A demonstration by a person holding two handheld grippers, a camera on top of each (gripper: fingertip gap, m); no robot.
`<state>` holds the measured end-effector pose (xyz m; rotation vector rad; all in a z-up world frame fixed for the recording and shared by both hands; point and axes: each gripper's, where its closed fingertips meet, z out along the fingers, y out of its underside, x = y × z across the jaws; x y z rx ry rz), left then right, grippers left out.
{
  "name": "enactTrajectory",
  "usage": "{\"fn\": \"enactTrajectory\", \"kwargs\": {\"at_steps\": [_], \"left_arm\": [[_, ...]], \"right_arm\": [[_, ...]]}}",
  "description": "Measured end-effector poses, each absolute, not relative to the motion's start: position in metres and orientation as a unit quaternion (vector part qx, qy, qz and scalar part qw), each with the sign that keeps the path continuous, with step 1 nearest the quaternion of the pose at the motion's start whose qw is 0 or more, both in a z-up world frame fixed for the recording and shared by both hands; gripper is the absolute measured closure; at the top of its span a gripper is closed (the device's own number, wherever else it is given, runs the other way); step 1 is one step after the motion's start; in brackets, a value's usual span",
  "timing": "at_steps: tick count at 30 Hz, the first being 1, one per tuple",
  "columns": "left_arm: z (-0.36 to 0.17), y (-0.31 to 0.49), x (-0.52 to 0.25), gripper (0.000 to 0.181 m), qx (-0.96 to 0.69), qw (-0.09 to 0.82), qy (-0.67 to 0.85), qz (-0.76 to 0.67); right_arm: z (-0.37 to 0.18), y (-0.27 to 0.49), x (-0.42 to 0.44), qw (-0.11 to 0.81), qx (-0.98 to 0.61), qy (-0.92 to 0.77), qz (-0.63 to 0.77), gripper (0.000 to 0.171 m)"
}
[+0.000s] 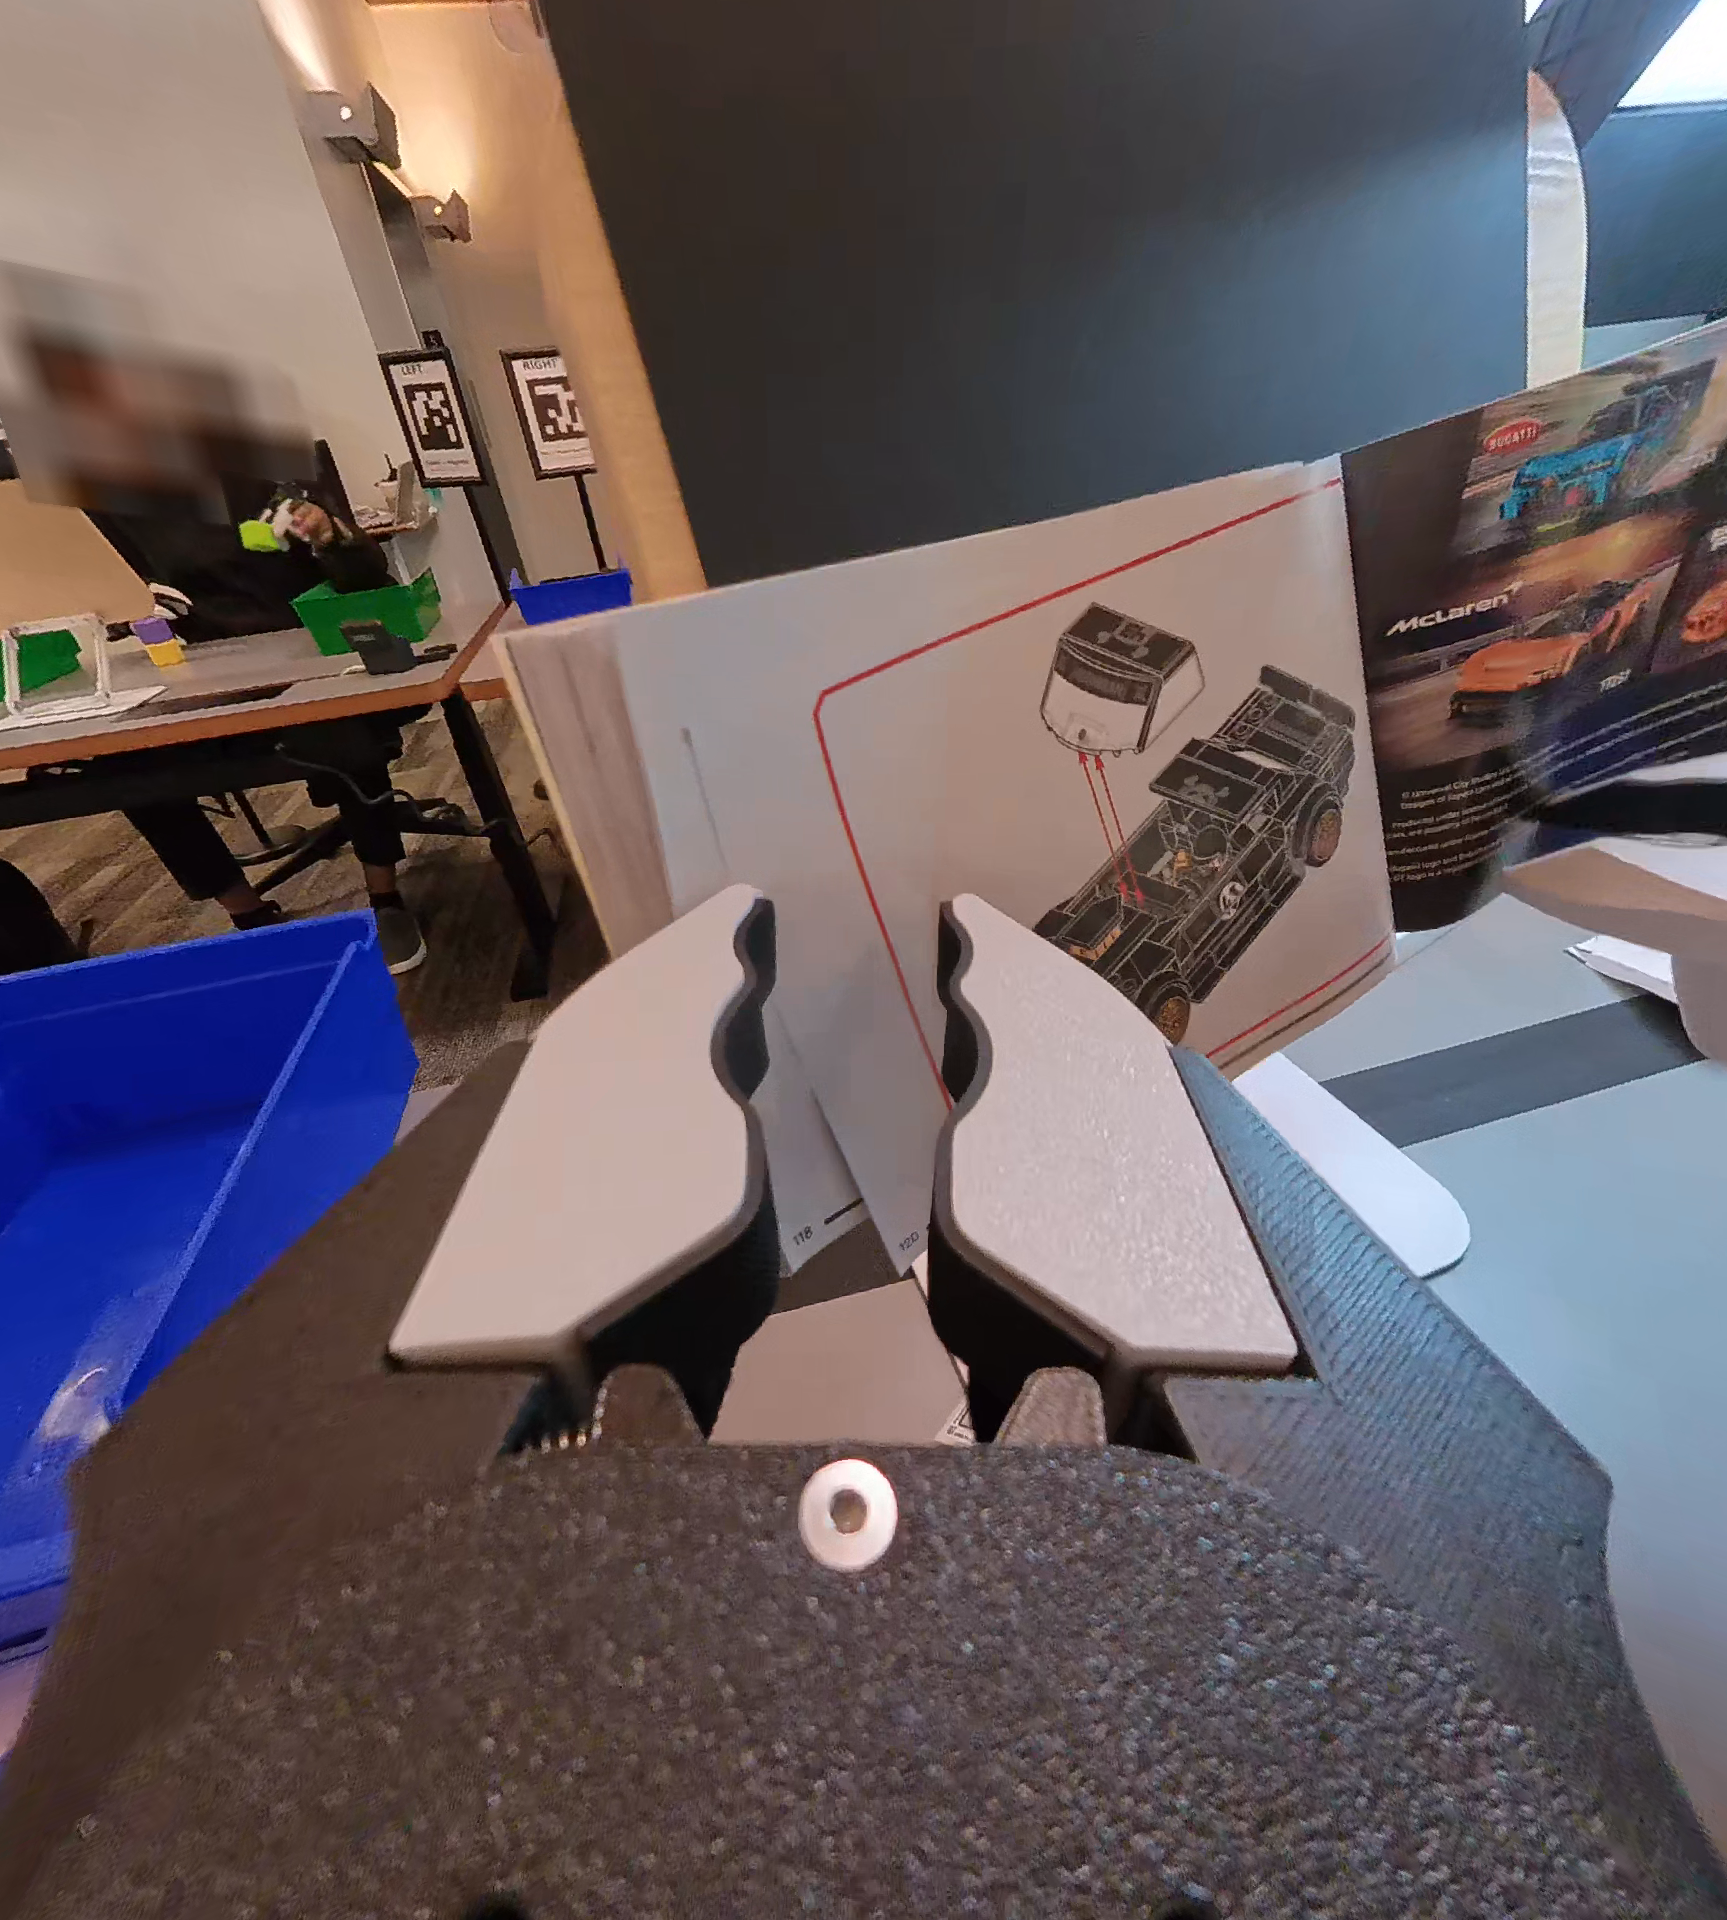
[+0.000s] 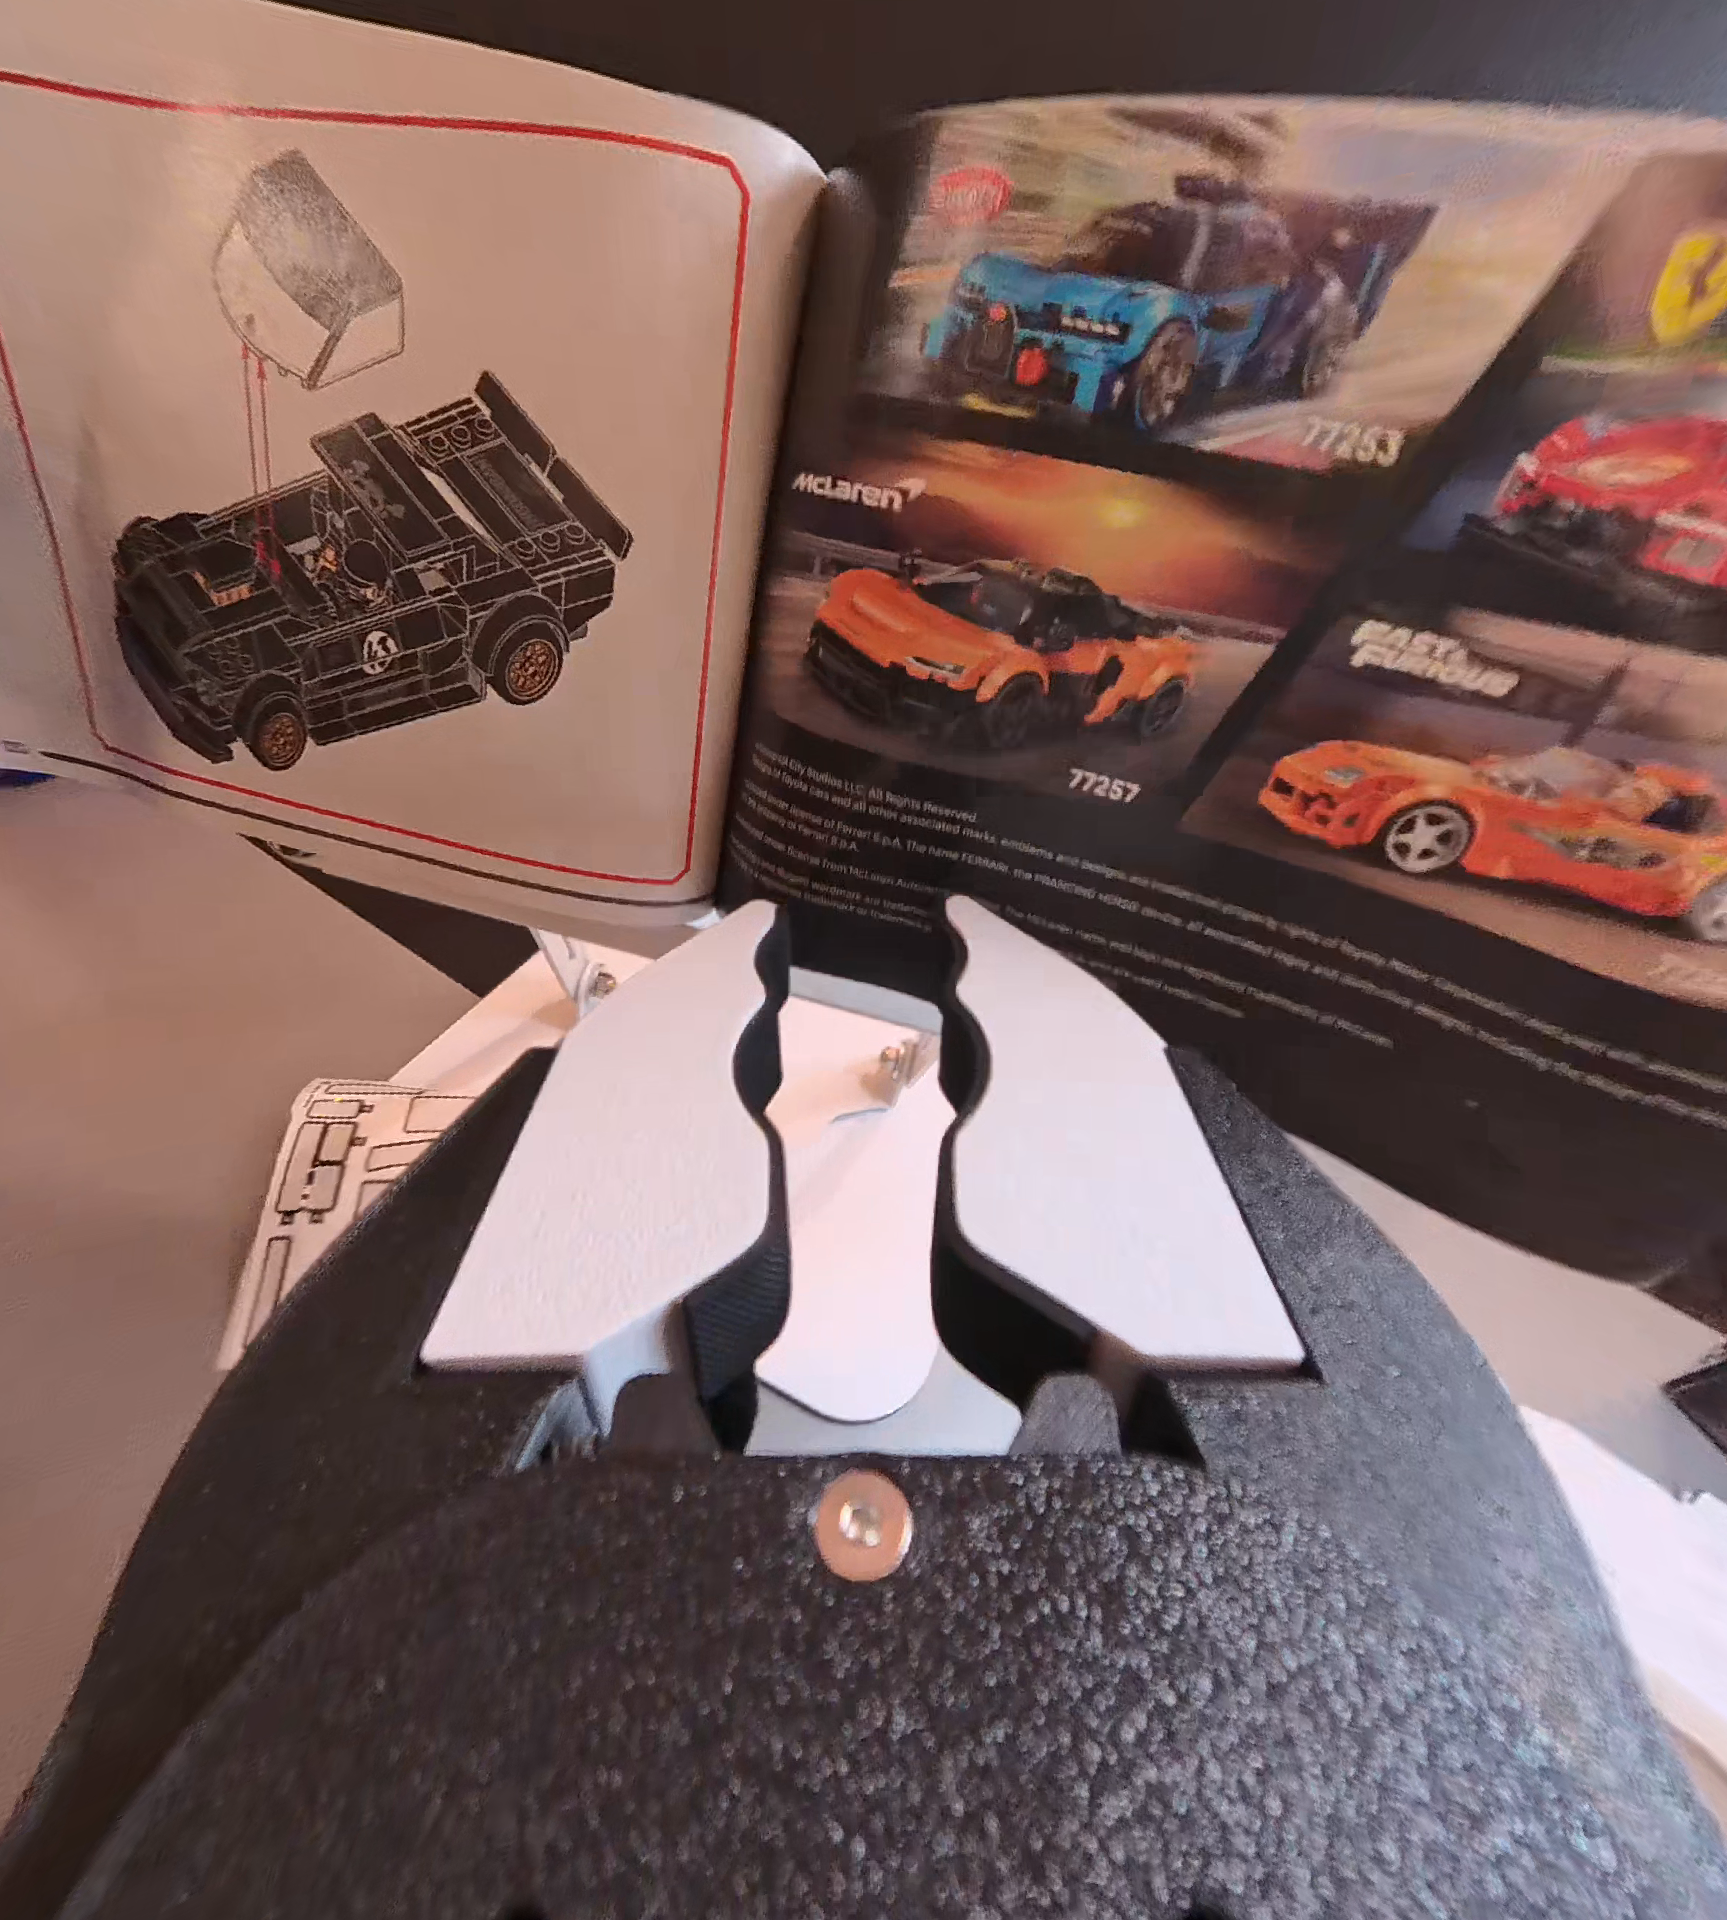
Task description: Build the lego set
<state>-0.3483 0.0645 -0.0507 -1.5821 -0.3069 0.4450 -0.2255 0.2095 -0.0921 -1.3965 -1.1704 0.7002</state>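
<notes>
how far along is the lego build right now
Done: cannot tell; no built model or loose bricks show in either view. In hand: nothing. The left gripper and right gripper are both open and empty, facing the instruction booklet, which stands open at a drawing of a black car getting its roof piece, opposite a page of car pictures. Left: unclear; the blue bin looks nearly empty.

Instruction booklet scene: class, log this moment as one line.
booklet: open, car page | left gripper: open | right gripper: open | blue bin: left
</notes>
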Motion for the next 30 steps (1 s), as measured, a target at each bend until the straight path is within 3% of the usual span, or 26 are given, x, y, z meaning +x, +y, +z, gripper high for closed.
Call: {"fn": "enactTrajectory", "kwargs": {"at_steps": [15,20,24,30], "left_arm": [[-0.01,0.058,-0.305,0.152,-0.684,0.688,-0.088,0.226],[-0.006,0.06,-0.295,0.153,-0.681,0.697,-0.084,0.208],[-0.021,0.067,-0.294,0.154,-0.706,0.681,-0.077,0.182],[-0.028,0.07,-0.294,0.157,-0.721,0.67,-0.064,0.163]], "right_arm": [[-0.083,0.178,-0.18,0.557,-0.54,-0.518,0.361,0.15],[-0.08,0.163,-0.208,0.569,-0.51,-0.552,0.333,0.166],[-0.094,0.185,-0.247,0.535,-0.566,-0.561,0.281,0.164],[-0.077,0.175,-0.273,0.519,-0.55,-0.568,0.324,0.163]]}}
